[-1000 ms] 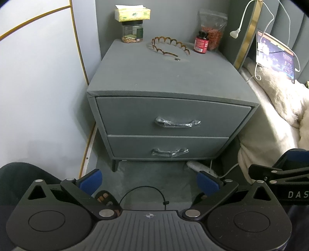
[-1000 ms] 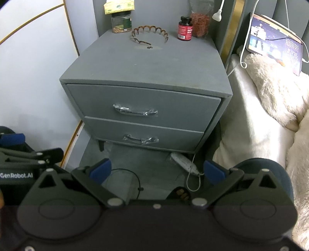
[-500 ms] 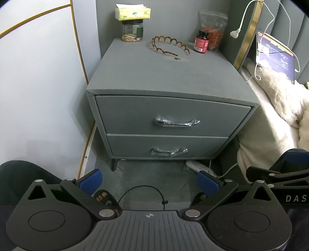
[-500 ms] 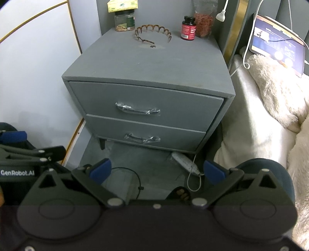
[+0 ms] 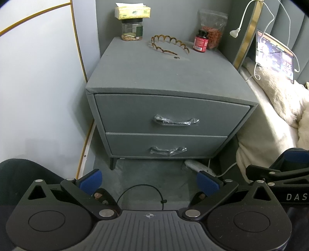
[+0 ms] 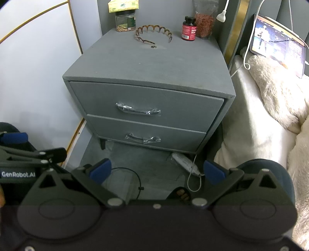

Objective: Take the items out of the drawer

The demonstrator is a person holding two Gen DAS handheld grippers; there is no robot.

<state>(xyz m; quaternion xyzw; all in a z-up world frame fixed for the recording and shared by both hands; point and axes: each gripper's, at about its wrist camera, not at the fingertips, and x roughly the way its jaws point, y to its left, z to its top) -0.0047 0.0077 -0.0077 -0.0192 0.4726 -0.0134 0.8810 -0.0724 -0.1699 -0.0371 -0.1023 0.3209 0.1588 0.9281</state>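
Observation:
A grey nightstand [image 5: 160,75] [image 6: 150,63] stands ahead with two closed drawers. The top drawer [image 5: 170,110] [image 6: 146,100] has a plastic-wrapped handle [image 5: 175,120] [image 6: 138,110]. Beneath it, the bottom drawer [image 5: 166,143] [image 6: 146,131] carries its own wrapped handle [image 5: 168,150] [image 6: 143,138]. What lies inside the drawers is hidden. My left gripper [image 5: 149,180] is open and empty, low over the floor, well short of the nightstand. To its right, my right gripper [image 6: 157,170] is open too, with nothing between its blue pads.
On the nightstand top sit a jar [image 5: 132,30] under a tissue pack [image 5: 132,11], a brown hairband [image 5: 168,44], a red bottle [image 5: 200,41] and a snack bag [image 5: 212,29]. A bed with fluffy blanket [image 6: 270,92] and a tablet [image 6: 278,43] lies right. A wall [image 5: 38,77] stands left. A power strip [image 6: 185,162] lies on the floor.
Both grippers have crept slightly closer to the nightstand; the right view shifted a bit. Jaws stay open and the drawers stay closed.

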